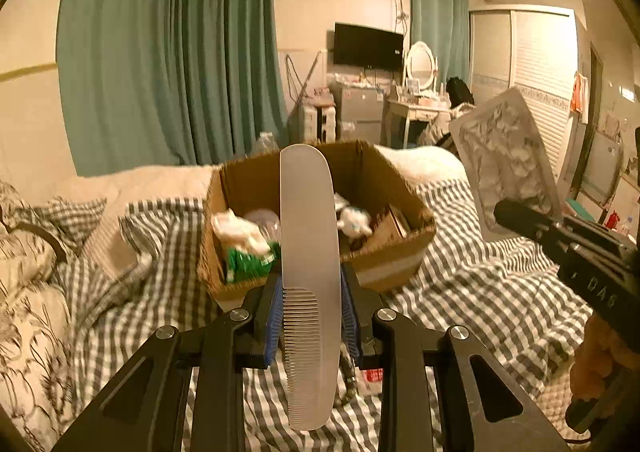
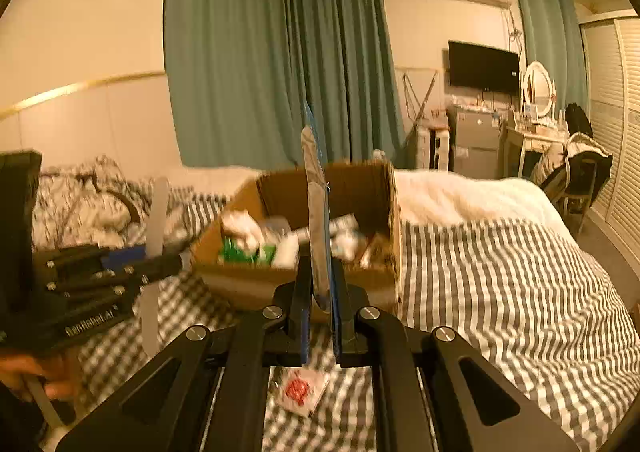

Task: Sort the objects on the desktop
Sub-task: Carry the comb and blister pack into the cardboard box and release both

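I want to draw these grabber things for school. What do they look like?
Both grippers are black, built from angular bars with triangular cut-outs and round silver bolts. The left gripper has blue pads on its fingers. The right gripper looks the same. White lettering runs along each gripper's side. No sleeves show.

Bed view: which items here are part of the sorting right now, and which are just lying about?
In the job:
- comb, in left claw
- pill sheet, in right claw
- cardboard box

Lying about:
- small red-print packet
- checked sheet
- curtains
- TV
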`<state>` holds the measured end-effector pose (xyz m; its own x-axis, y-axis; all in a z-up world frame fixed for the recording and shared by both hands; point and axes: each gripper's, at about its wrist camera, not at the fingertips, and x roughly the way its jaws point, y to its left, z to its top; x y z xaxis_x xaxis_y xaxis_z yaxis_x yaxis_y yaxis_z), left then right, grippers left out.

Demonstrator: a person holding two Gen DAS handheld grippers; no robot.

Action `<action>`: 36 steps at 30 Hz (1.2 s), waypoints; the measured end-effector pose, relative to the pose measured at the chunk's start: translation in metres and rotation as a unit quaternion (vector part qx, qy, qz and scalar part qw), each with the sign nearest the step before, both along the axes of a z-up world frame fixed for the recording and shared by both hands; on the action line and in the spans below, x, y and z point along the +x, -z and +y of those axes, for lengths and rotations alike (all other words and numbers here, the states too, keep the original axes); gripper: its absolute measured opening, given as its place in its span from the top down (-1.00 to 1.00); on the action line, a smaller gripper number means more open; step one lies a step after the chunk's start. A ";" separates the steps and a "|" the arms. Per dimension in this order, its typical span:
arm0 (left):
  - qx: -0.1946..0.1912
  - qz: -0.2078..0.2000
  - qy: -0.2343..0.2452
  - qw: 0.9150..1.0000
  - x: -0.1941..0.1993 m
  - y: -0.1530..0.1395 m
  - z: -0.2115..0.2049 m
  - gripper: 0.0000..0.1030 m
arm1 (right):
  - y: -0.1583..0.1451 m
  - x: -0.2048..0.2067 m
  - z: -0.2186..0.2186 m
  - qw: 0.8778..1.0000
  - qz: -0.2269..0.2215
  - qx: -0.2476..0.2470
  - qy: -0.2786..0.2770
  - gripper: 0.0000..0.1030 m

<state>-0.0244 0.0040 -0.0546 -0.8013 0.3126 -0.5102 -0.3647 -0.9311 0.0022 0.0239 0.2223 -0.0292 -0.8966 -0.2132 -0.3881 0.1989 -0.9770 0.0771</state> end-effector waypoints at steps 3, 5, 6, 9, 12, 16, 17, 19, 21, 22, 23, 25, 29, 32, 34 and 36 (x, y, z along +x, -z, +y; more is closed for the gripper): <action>0.010 0.013 0.000 1.000 -0.005 -0.009 -0.002 0.48 | -0.016 -0.002 -0.003 1.000 0.020 -0.007 -0.002 0.86; 0.015 0.024 -0.002 1.000 -0.009 -0.014 -0.002 0.48 | -0.025 -0.005 -0.006 0.999 0.033 -0.007 -0.003 0.86; 0.017 0.029 -0.002 0.999 -0.010 -0.017 -0.002 0.48 | -0.029 -0.006 -0.007 0.999 0.038 -0.006 -0.002 0.86; 0.022 0.044 -0.002 0.999 -0.017 -0.026 -0.001 0.48 | -0.040 -0.010 -0.012 0.999 0.051 -0.005 -0.001 0.86; 0.021 0.069 -0.004 0.997 -0.021 -0.035 0.001 0.48 | -0.049 -0.014 -0.014 0.998 0.063 -0.007 0.000 0.86; 0.032 0.099 -0.008 0.995 -0.025 -0.050 0.001 0.48 | -0.063 -0.022 -0.017 0.996 0.085 -0.013 -0.001 0.86; 0.034 0.106 -0.009 0.994 -0.027 -0.054 0.002 0.48 | -0.066 -0.024 -0.018 0.996 0.087 -0.013 -0.003 0.86; 0.035 0.121 -0.015 0.992 -0.031 -0.063 0.003 0.48 | -0.073 -0.029 -0.020 0.995 0.096 -0.010 -0.006 0.86; 0.038 0.133 -0.020 0.990 -0.036 -0.069 0.002 0.48 | -0.078 -0.034 -0.023 0.995 0.102 -0.003 -0.009 0.86; 0.041 0.137 -0.021 0.990 -0.038 -0.072 0.003 0.48 | -0.080 -0.036 -0.024 0.994 0.107 0.000 -0.009 0.86; 0.044 0.140 -0.022 0.989 -0.042 -0.075 0.003 0.48 | -0.082 -0.038 -0.024 0.994 0.110 0.000 -0.009 0.86; 0.049 0.143 -0.027 0.988 -0.050 -0.078 0.002 0.48 | -0.085 -0.043 -0.022 0.993 0.114 -0.004 -0.009 0.86; 0.063 0.145 -0.035 0.987 -0.067 -0.081 -0.001 0.48 | -0.090 -0.056 -0.019 0.993 0.121 -0.010 -0.004 0.86; 0.068 0.139 -0.037 0.987 -0.081 -0.080 -0.002 0.48 | -0.091 -0.068 -0.018 0.992 0.122 -0.015 -0.003 0.86; 0.068 0.133 -0.043 0.988 -0.092 -0.076 -0.003 0.48 | -0.089 -0.078 -0.018 0.993 0.119 -0.018 -0.004 0.86; 0.068 0.124 -0.049 0.989 -0.105 -0.068 -0.004 0.48 | -0.083 -0.088 -0.018 0.993 0.114 -0.017 -0.004 0.86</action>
<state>-0.1295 0.0001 0.0130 -0.9263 0.2792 -0.2532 -0.2763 -0.9599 -0.0475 -0.0637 0.2040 0.0542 -0.9585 -0.2309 -0.1675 0.2234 -0.9727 0.0623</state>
